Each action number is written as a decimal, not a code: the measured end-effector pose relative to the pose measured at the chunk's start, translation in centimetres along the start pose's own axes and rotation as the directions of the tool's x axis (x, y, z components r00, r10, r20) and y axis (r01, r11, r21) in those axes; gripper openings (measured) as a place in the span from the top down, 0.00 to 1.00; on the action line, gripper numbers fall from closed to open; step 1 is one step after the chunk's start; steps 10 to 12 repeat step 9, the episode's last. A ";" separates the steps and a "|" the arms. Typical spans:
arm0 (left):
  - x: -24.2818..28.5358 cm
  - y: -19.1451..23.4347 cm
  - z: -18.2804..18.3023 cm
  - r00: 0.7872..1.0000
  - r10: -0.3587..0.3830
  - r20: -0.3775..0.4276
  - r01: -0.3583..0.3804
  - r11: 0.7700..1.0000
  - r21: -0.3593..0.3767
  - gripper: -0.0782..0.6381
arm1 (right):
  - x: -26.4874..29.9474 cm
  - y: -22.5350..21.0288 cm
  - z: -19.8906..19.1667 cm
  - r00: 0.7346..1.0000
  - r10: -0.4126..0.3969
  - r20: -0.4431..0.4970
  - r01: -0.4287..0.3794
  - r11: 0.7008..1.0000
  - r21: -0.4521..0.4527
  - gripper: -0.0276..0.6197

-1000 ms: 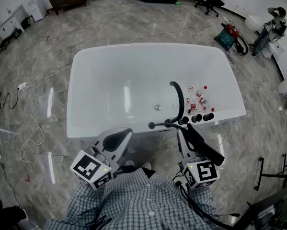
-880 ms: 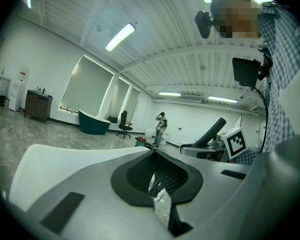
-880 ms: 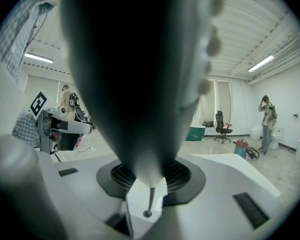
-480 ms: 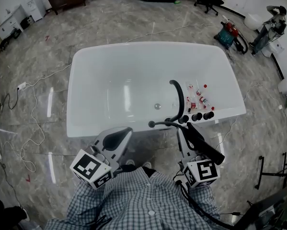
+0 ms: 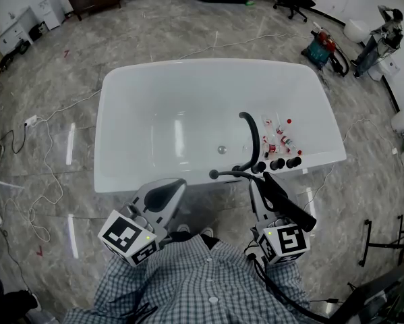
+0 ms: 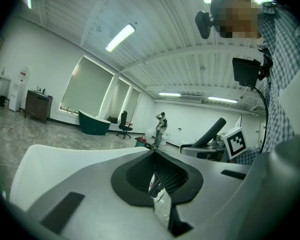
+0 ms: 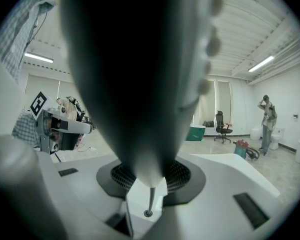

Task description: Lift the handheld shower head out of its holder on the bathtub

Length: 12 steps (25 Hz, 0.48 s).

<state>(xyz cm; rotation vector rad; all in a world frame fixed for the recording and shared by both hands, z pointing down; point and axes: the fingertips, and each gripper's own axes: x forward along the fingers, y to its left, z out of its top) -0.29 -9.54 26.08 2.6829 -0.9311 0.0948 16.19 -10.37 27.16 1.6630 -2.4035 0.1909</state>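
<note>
One white bathtub (image 5: 148, 127), three black rim fittings (image 5: 277, 166), one shower head (image 5: 289, 206) clamped in right gripper (image 5: 261, 193), left gripper (image 5: 168, 191) closed, empty.

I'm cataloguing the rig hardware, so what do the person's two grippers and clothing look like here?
Both the left gripper and right gripper have pale grey, wedge-shaped jaws with dark ribbed pads. Each carries a white cube printed with black square markers. A black cable trails from the right one. The person wears a blue-grey checked shirt.

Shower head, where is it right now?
Head view, lower right: the handheld shower head is clamped in the right gripper, just outside the bathtub rim, beside the black knobs.
</note>
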 end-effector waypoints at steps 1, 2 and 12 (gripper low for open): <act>0.0 0.0 0.0 1.000 0.000 0.000 0.000 1.000 0.000 0.88 | 0.1 0.1 0.0 1.000 0.002 0.001 -0.002 1.000 0.005 0.76; -0.1 0.1 0.1 1.000 0.000 -0.001 0.000 1.000 0.000 0.88 | 0.1 0.2 -0.1 1.000 0.006 0.002 -0.006 1.000 0.011 0.76; -0.6 -0.2 0.2 1.000 -0.001 0.002 0.001 1.000 0.001 0.88 | -0.5 0.5 -0.1 1.000 -0.005 -0.003 0.005 1.000 -0.001 0.76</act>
